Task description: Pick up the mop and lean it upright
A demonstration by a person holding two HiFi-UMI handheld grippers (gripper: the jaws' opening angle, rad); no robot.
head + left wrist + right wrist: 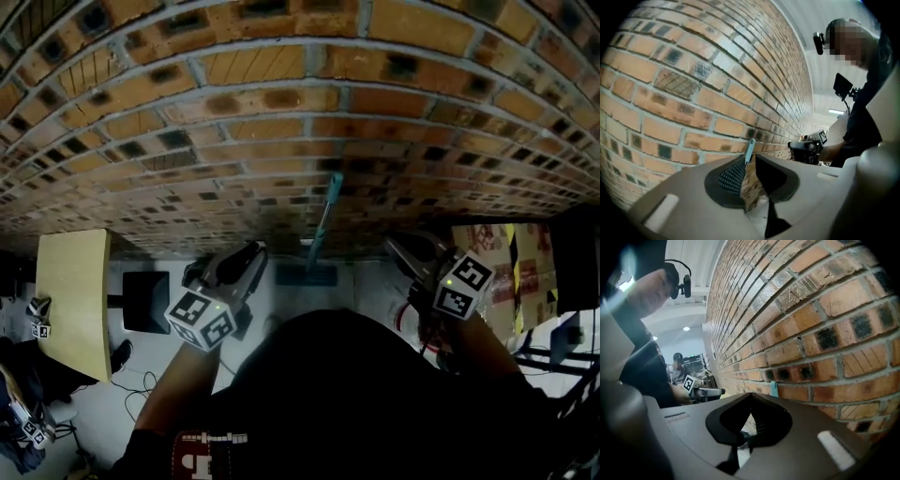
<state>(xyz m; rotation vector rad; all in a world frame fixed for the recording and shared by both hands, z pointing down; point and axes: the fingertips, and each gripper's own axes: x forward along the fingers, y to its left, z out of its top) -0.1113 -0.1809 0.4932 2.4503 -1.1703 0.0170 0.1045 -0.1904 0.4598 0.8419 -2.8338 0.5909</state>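
The brick wall fills the room ahead, and the mop stands against it at twelve o'clock, with its flat head on the floor and its teal handle tip on the bricks. Nobody is holding it. The left gripper hangs at ten o'clock, jaws apart and empty, and the right gripper at two, jaws tip to tip on nothing. It looks done to me. The trick now is a clean hands-off — pull straight back without brushing the handle, since a lean that steep could slide sideways.

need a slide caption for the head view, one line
Mop leans upright against the brick wall, its head on the floor; left gripper and right gripper flank it, neither touching it.
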